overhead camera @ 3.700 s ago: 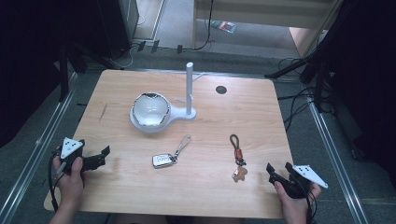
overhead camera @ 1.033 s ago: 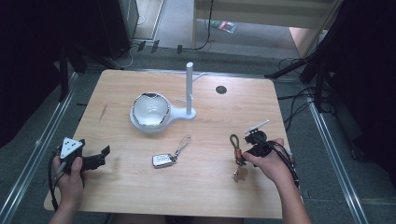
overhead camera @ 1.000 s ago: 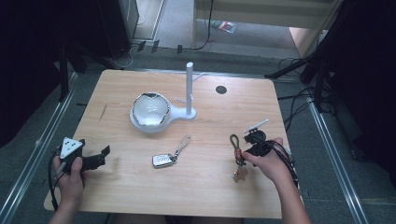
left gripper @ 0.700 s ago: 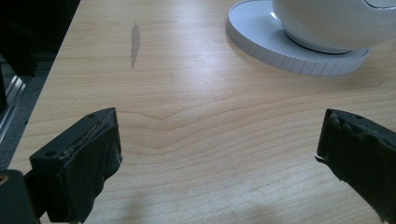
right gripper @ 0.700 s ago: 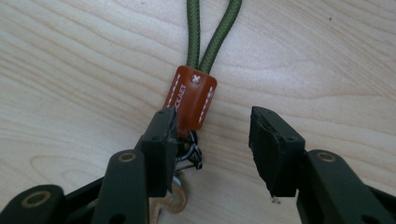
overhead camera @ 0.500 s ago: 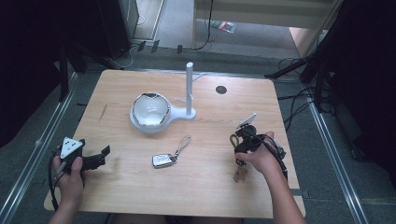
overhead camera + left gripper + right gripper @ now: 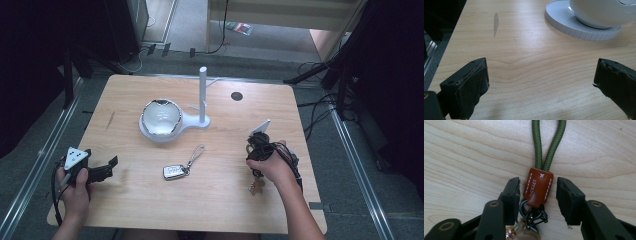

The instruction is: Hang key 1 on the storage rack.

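A keychain lies on the right of the wooden table (image 7: 220, 200): an olive cord loop (image 7: 549, 145), a brown leather tab (image 7: 537, 192) and metal rings with keys (image 7: 256, 186). My right gripper (image 7: 539, 182) points down over it with the tab between its jaws. The jaws have just been closing, and a thin gap shows on each side of the tab. In the high view the right gripper (image 7: 257, 145) sits under a hand. My left gripper (image 7: 109, 169) rests at the near left corner, open and empty, with bare wood between its jaws (image 7: 540, 82).
A car key fob (image 7: 172, 172) with a strap lies mid-table. A white bowl (image 7: 161, 117) sits on a round white base (image 7: 584, 30) joined to an upright white post (image 7: 202, 95). A dark hole (image 7: 236, 96) marks the far right. Cables cross the floor beyond.
The right hand has shifted a little left and toward the table's far side along the keychain, and its jaws have narrowed around the leather tab. The left hand has stayed still.
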A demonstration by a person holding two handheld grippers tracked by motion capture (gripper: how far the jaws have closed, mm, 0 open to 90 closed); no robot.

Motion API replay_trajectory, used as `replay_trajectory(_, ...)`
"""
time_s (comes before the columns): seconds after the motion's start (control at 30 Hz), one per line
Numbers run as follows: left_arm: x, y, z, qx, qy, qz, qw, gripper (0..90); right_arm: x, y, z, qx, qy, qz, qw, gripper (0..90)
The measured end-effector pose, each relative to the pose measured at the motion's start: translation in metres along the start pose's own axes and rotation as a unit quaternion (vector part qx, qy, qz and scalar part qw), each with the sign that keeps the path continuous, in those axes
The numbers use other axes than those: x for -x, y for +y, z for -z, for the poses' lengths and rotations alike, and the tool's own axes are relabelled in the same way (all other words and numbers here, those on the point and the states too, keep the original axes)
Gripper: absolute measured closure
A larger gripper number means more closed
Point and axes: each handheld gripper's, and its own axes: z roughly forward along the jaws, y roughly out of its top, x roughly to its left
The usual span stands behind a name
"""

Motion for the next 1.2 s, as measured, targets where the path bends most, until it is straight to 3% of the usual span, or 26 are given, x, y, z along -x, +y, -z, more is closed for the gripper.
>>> replay_trajectory(0.1,0.000,0.000,-0.001,0.001,0.001,0.000,1.0000,0.2,0.000,0.002,-0.005,-0.014,-0.015,-0.010,0.9997,59.5)
replay_trajectory(0.4,0.000,0.000,0.000,0.002,-0.001,0.001,1.0000,0.2,-0.004,0.005,-0.008,-0.030,-0.005,-0.011,0.9995,66.5)
replay_trajectory(0.57,0.000,0.000,0.000,0.000,0.000,-0.002,1.0000,0.2,-0.007,0.006,-0.008,-0.032,-0.014,-0.007,0.9994,67.9)
replay_trajectory(0.67,0.000,0.000,0.000,0.000,0.000,-0.002,1.0000,0.2,-0.006,0.007,-0.009,-0.034,-0.011,-0.011,0.9993,68.1)
replay_trajectory(0.73,0.000,0.000,0.000,-0.001,-0.001,-0.002,1.0000,0.2,-0.001,0.008,-0.009,-0.039,0.005,-0.020,0.9990,68.6)
replay_trajectory(0.9,0.000,0.000,0.000,-0.001,-0.003,0.000,1.0000,0.2,-0.001,0.011,-0.009,-0.053,0.004,-0.025,0.9982,69.3)
replay_trajectory(1.2,0.000,0.000,0.000,0.000,-0.004,0.003,1.0000,0.2,-0.001,0.010,-0.009,-0.048,0.006,-0.021,0.9986,69.9)
